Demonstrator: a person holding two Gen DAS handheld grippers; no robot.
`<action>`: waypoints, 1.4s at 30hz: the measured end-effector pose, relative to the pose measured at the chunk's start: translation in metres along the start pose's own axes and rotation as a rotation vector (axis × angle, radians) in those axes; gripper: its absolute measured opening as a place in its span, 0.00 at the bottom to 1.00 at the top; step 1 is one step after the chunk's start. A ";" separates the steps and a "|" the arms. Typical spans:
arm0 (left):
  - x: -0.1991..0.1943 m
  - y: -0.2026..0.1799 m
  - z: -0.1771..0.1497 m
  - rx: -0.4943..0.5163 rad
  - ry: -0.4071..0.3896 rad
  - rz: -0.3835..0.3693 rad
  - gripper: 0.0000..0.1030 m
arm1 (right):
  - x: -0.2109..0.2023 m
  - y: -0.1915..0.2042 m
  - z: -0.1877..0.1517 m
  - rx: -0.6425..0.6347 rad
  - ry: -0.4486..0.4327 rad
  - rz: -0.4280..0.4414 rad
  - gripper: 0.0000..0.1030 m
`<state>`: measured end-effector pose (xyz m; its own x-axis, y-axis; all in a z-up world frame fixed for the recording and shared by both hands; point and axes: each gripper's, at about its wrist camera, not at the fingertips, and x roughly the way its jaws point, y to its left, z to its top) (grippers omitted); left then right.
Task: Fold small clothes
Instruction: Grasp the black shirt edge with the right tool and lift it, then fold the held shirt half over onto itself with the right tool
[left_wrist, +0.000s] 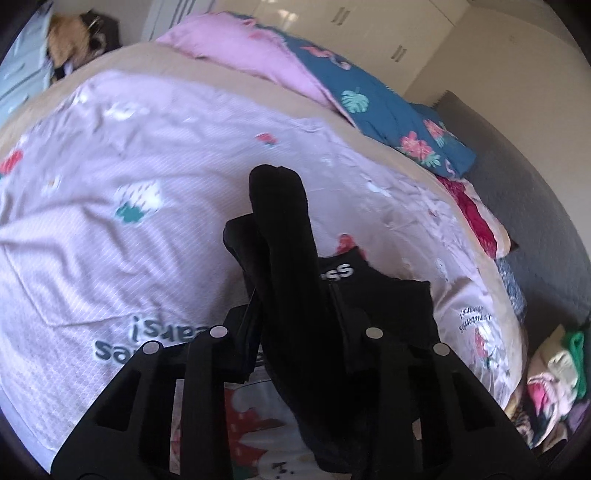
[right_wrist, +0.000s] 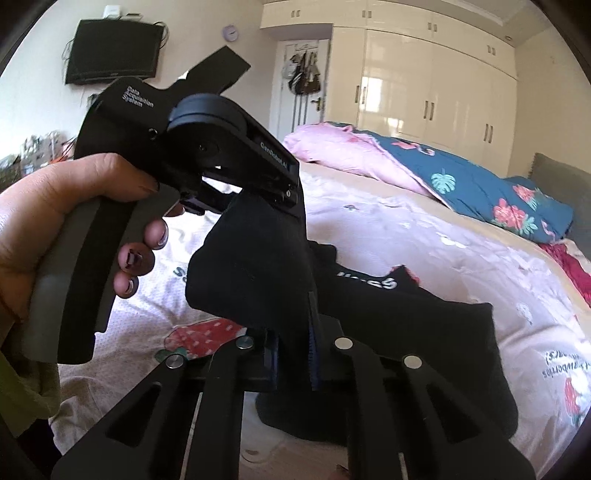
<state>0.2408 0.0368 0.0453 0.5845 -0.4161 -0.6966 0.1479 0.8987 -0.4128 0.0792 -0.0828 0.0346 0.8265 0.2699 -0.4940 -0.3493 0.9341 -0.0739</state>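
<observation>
A black sock (left_wrist: 284, 236) is held up above the bed, stretched between both grippers. My left gripper (left_wrist: 295, 314) is shut on one end of it; the sock stands up out of the jaws. My right gripper (right_wrist: 291, 354) is shut on the other end of the same sock (right_wrist: 255, 266). The left gripper's body (right_wrist: 207, 147) and the hand holding it fill the left of the right wrist view. A second black sock with white lettering (right_wrist: 406, 317) lies flat on the bed under the grippers; it also shows in the left wrist view (left_wrist: 369, 288).
The bed has a pale pink strawberry-print cover (left_wrist: 147, 229). A pink and teal flowered quilt (left_wrist: 354, 99) is bunched at the far side. A pile of clothes (left_wrist: 554, 380) lies at the right edge. White wardrobes (right_wrist: 424, 81) stand behind the bed.
</observation>
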 end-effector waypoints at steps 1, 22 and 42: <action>-0.002 -0.005 0.000 0.009 -0.003 -0.004 0.24 | -0.003 -0.003 -0.001 0.008 -0.004 -0.006 0.09; 0.021 -0.106 -0.005 0.143 0.043 -0.045 0.24 | -0.040 -0.087 -0.022 0.264 -0.016 -0.071 0.08; 0.106 -0.162 -0.023 0.207 0.216 -0.055 0.27 | -0.028 -0.158 -0.077 0.571 0.108 -0.051 0.08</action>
<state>0.2603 -0.1563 0.0252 0.3913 -0.4651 -0.7941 0.3471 0.8737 -0.3407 0.0774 -0.2558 -0.0068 0.7759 0.2236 -0.5899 0.0084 0.9313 0.3641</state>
